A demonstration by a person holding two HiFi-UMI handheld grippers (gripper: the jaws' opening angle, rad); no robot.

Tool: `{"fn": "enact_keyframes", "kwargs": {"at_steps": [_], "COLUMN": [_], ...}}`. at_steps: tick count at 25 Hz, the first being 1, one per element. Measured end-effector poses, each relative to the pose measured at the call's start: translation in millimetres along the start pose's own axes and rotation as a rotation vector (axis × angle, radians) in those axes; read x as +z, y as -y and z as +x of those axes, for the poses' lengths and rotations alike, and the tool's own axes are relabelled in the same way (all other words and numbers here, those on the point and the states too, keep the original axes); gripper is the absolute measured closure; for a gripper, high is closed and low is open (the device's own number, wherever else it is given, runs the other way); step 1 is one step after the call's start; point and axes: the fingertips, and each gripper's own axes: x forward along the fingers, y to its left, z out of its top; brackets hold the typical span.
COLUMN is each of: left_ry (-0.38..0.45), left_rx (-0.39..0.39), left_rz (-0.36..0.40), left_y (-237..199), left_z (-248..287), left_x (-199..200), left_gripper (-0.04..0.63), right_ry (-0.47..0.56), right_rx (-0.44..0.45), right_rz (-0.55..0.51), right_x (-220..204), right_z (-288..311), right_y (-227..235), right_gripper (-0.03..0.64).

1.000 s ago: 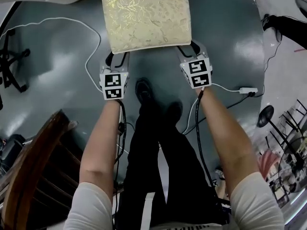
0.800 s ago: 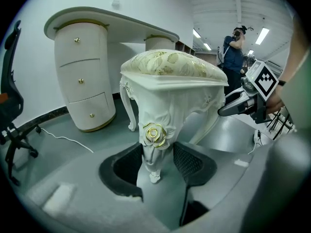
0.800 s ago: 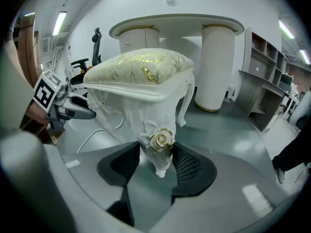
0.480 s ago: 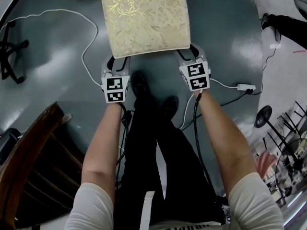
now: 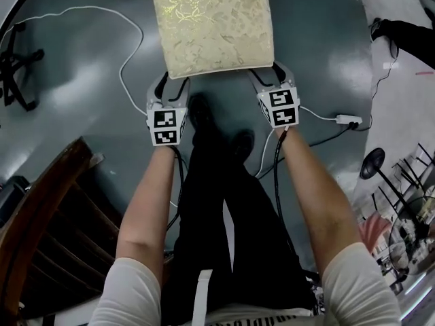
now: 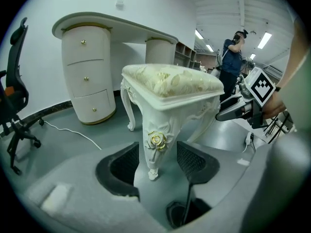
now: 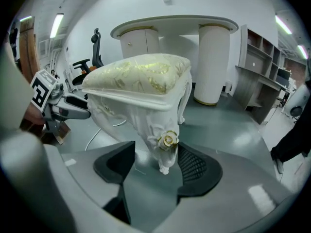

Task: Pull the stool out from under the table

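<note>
The white carved stool (image 5: 212, 26) with a cream, gold-patterned cushion stands on the grey floor in front of the person's feet, clear of the dressing table. My left gripper (image 5: 171, 84) is at its near left leg and my right gripper (image 5: 268, 75) at its near right leg. In the left gripper view the leg with a gold rose (image 6: 155, 142) stands between the opening jaws, with a gap on each side. In the right gripper view the other rose leg (image 7: 166, 147) is between the opening jaws, close to the right pad (image 7: 194, 164) and well apart from the left one.
A white dressing table with drawers (image 6: 90, 76) stands behind the stool. An office chair (image 6: 13, 96) is at the left. A dark wooden chair (image 5: 47, 216) is near my left arm. White cable (image 5: 129, 53) and a power strip (image 5: 346, 119) lie on the floor. A person (image 6: 233, 57) stands far back.
Both grippers stay at the stool's near legs, and their fingers look slightly wider apart. The stool keeps about the same place in front of the feet.
</note>
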Motion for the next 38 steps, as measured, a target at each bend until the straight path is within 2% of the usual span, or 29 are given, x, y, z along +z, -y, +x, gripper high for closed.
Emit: {"fn": "enact_keyframes", "kwargs": {"at_steps": [8,11,16,19,23,26,35,38], "left_ry": [0.064,0.081,0.149,0.211,0.263,0.302,0.440,0.463], "left_rx": [-0.010,-0.012,-0.025,-0.035,-0.048,-0.053,0.022,0.011], "left_rz": [0.048,0.077,0.022,0.070,0.098,0.097,0.124,0.137], "left_y": [11,18,38,51,69,81,94,107], "left_z": [-75,-99,-155,-191,-246,-283,-398,-434], "left_x": [64,98,171,218,270,308,420,440], "left_gripper": [0.341,0.342,0.344,0.355,0.387,0.424,0.522,0.551], "right_ry": [0.006,0.044,0.144,0.190,0.283,0.338,0.470,0.500], "right_rx": [0.001,-0.004,0.050,0.066,0.079,0.089,0.125,0.130], "right_rz": [0.020,0.014,0.006,-0.016,-0.007,-0.056,-0.132,-0.150], "right_x": [32,71,146,192,253,293,386,403], "right_z": [-69,-101,-165,-207,-275,-325,-453,-494], "right_y": [-21,-20,-31,-37,-43,-46,-58,-67], "right_gripper": [0.345,0.353,0.378,0.401,0.434,0.465,0.569,0.596]}}
